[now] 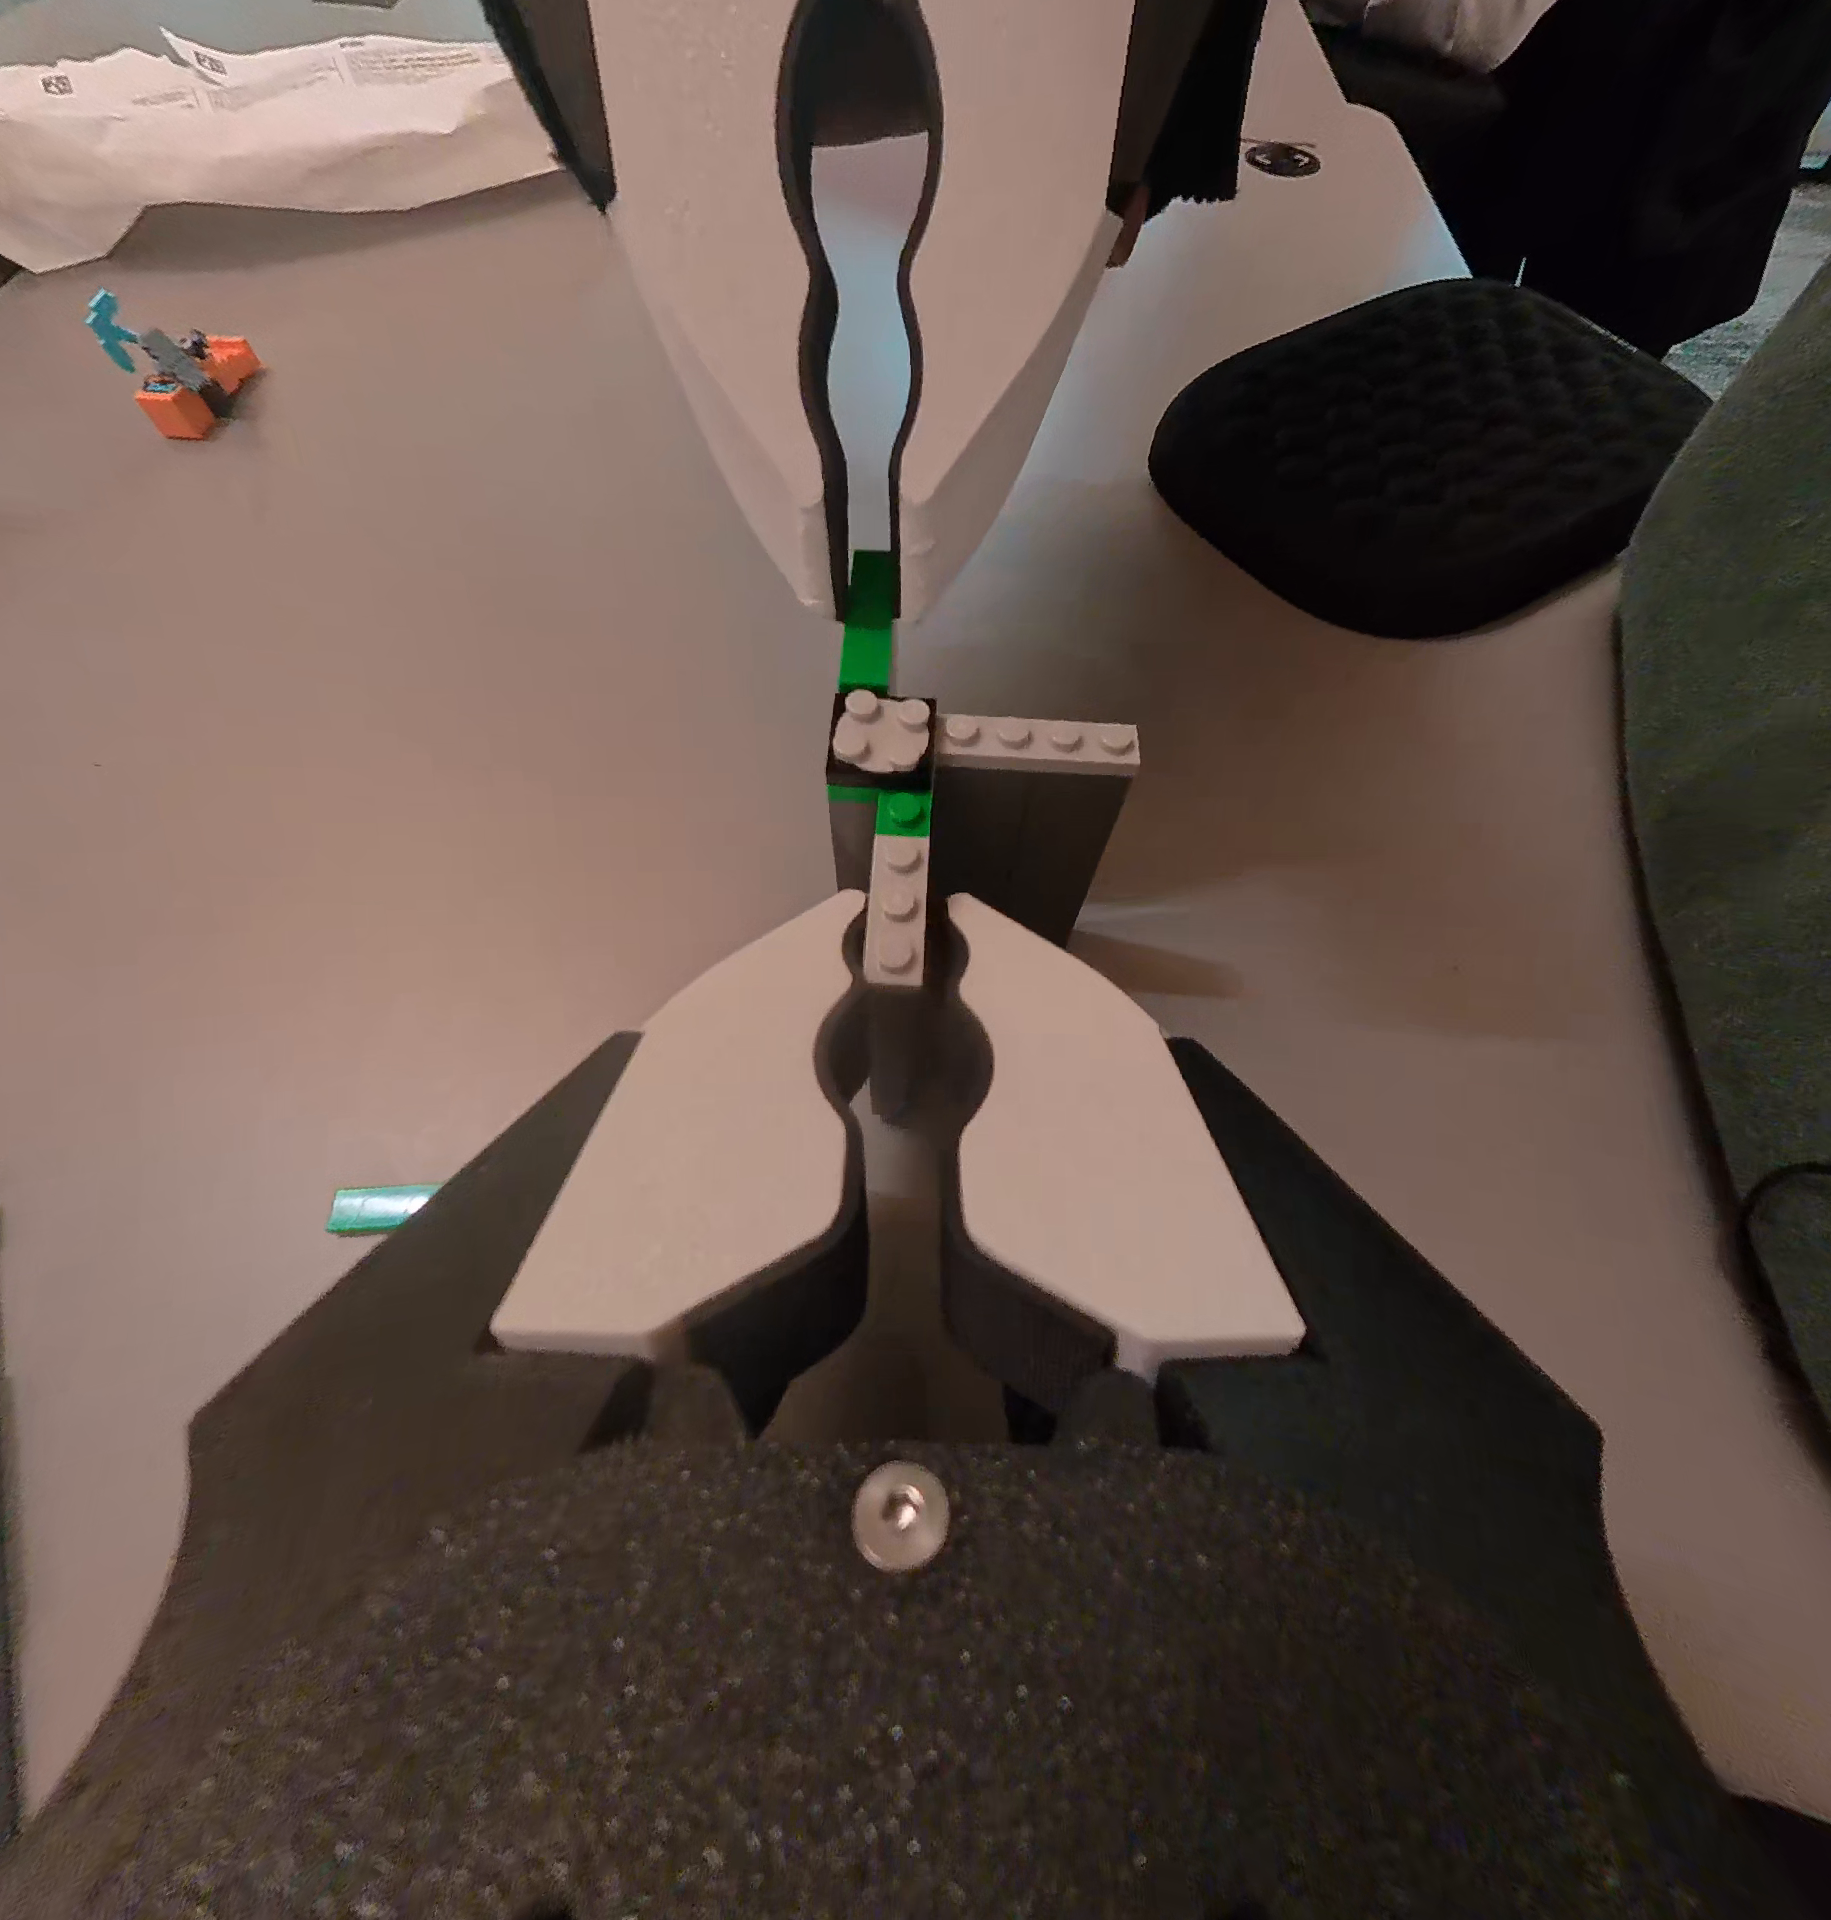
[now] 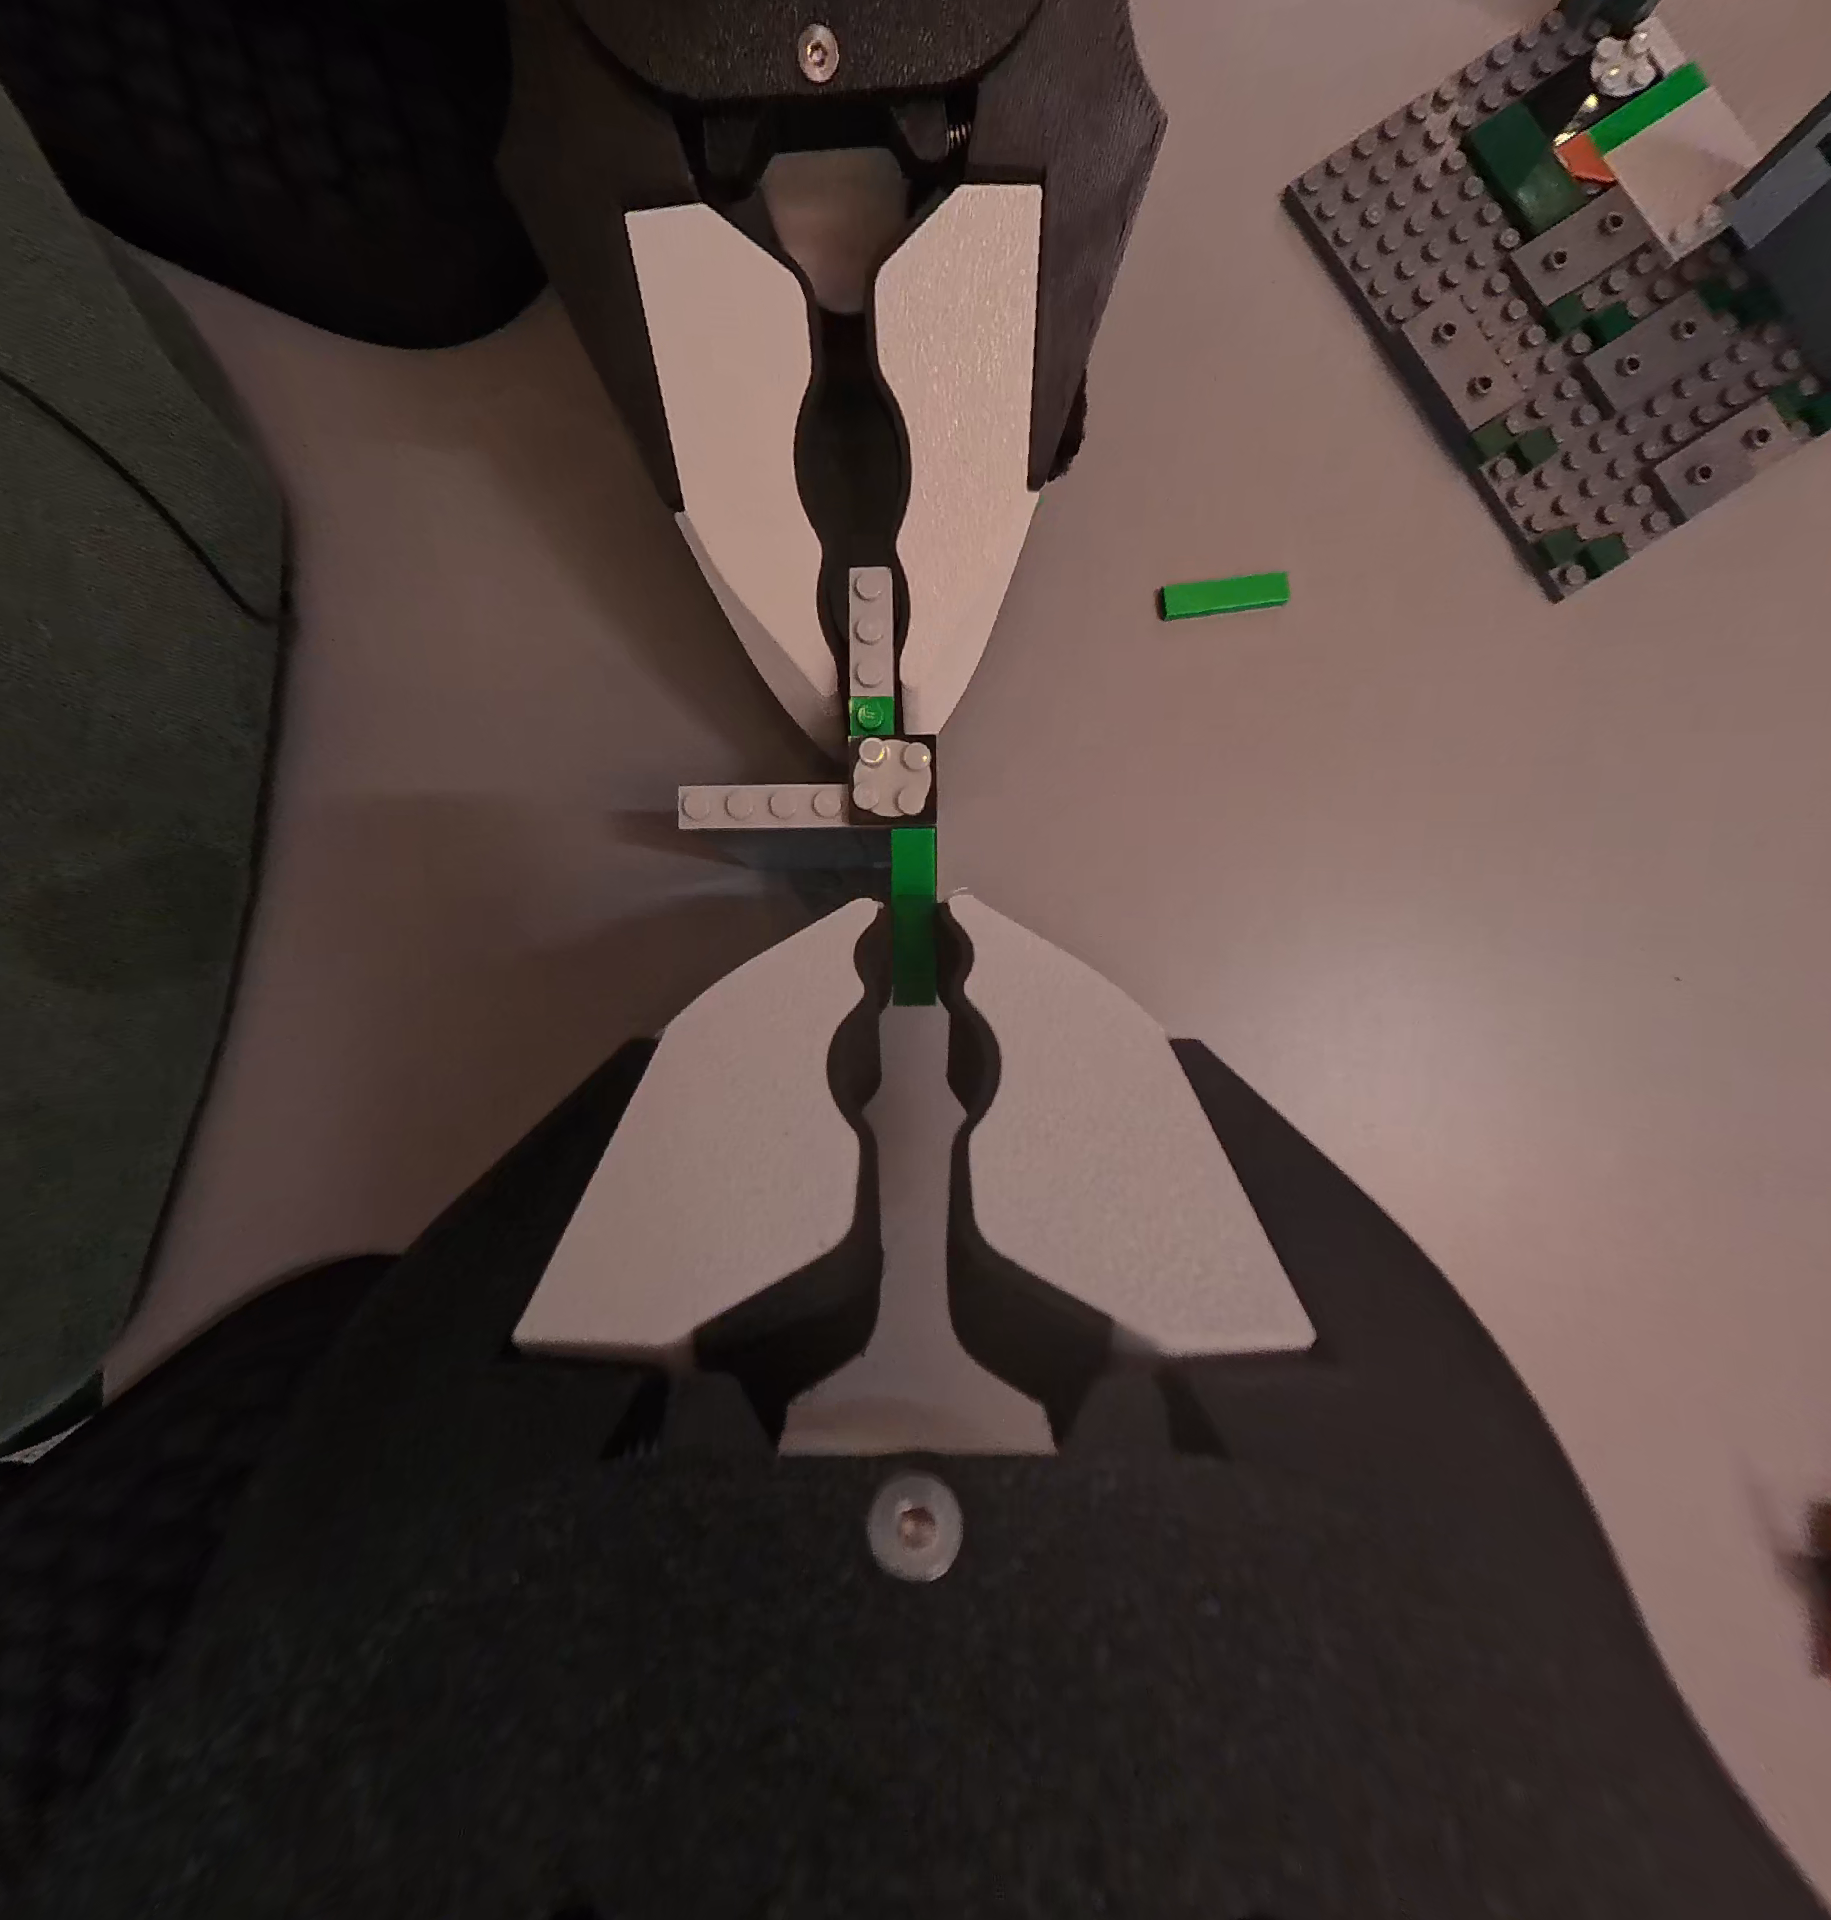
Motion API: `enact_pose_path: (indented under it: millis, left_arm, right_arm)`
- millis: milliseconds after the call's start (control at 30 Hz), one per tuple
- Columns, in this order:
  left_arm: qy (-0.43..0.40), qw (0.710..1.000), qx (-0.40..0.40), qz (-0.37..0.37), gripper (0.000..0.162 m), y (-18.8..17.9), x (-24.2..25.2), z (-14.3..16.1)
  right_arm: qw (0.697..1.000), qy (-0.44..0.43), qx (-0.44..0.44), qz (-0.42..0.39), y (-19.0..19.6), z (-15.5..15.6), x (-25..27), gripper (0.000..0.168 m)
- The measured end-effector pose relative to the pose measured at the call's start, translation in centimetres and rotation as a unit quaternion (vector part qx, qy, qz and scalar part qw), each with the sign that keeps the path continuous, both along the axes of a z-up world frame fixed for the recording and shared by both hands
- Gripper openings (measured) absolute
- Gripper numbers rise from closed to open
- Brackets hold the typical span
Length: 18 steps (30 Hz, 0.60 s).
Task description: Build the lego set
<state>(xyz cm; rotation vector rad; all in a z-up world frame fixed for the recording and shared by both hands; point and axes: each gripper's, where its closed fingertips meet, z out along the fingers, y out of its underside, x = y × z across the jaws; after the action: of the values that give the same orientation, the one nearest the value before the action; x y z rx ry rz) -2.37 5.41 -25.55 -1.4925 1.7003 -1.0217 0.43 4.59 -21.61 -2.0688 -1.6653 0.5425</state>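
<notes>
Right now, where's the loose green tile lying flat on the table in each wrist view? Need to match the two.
Left wrist view: loose green tile lies low left, partly hidden behind the left gripper's black body.
Right wrist view: same tile lies right of centre, fully visible, below-left of the grey baseplate.
Shared landmark: the light grey four-stud square atop the small assembly between both grippers.

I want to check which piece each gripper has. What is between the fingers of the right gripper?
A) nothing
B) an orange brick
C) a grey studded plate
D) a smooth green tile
D: in the right wrist view the right gripper is closed on the smooth green tile, which sticks out from the small grey and black assembly; the grey studded plate is in the opposite, left gripper.
</notes>
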Motion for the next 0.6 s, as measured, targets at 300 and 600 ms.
enact_pose_path:
  millis: [300,600]
  left_arm:
    - [-0.01,1.0,-0.002,0.001,0.012,0.1,0.0,0.4]
    - [-0.061,0.998,-0.012,0.012,0.015,0.9,-0.8,3.3]
  right_arm:
    - [1.0,-0.018,0.005,0.004,0.2,-0.1,-0.2,0.007]
    - [1.0,-0.023,0.006,0.004,0.2,-0.2,-0.2,0.01]
